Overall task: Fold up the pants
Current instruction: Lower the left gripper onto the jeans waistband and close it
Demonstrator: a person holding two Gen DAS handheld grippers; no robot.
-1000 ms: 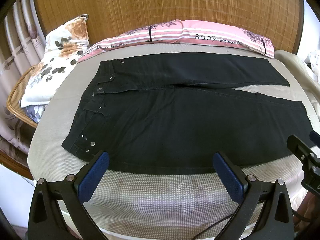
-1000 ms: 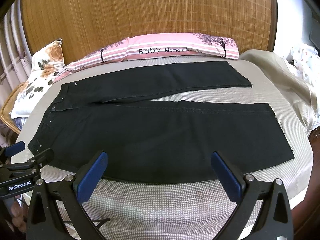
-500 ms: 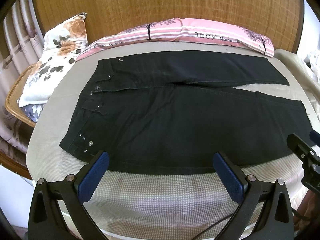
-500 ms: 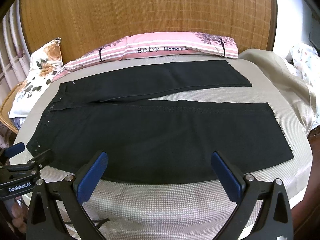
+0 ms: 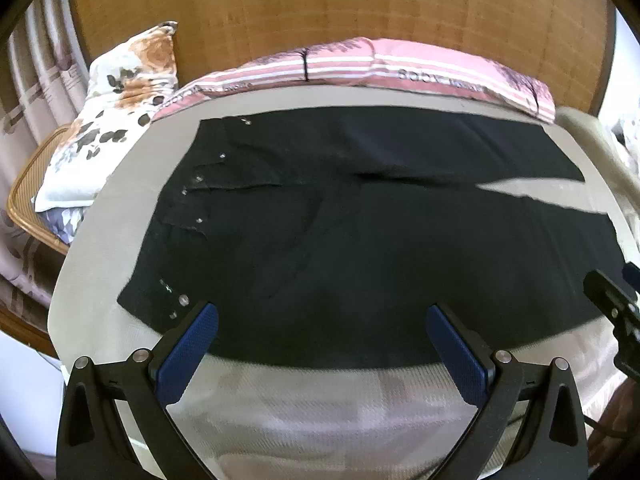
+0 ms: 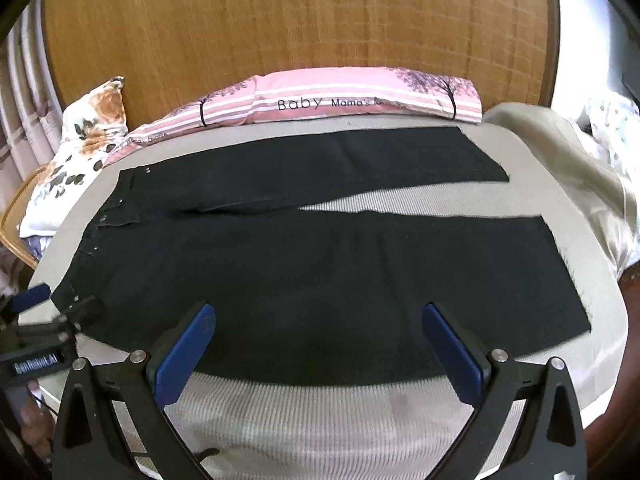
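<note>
Black pants (image 5: 360,240) lie spread flat on the bed, waistband at the left, both legs running right, slightly apart at the hems. They also show in the right wrist view (image 6: 320,272). My left gripper (image 5: 322,322) is open and empty, hovering over the near edge of the pants by the waist end. My right gripper (image 6: 318,322) is open and empty, above the near leg's lower edge. The left gripper's body shows at the left edge of the right wrist view (image 6: 36,320).
The bed (image 6: 320,420) has a beige houndstooth cover. A pink striped pillow (image 6: 340,98) lies along the woven headboard. A floral pillow (image 5: 112,120) rests on a rattan chair at left. A beige blanket (image 6: 580,184) is bunched at right.
Both grippers have moved forward and down towards the pants; the pants look larger and the views are blurred by motion. The pants have not moved.
</note>
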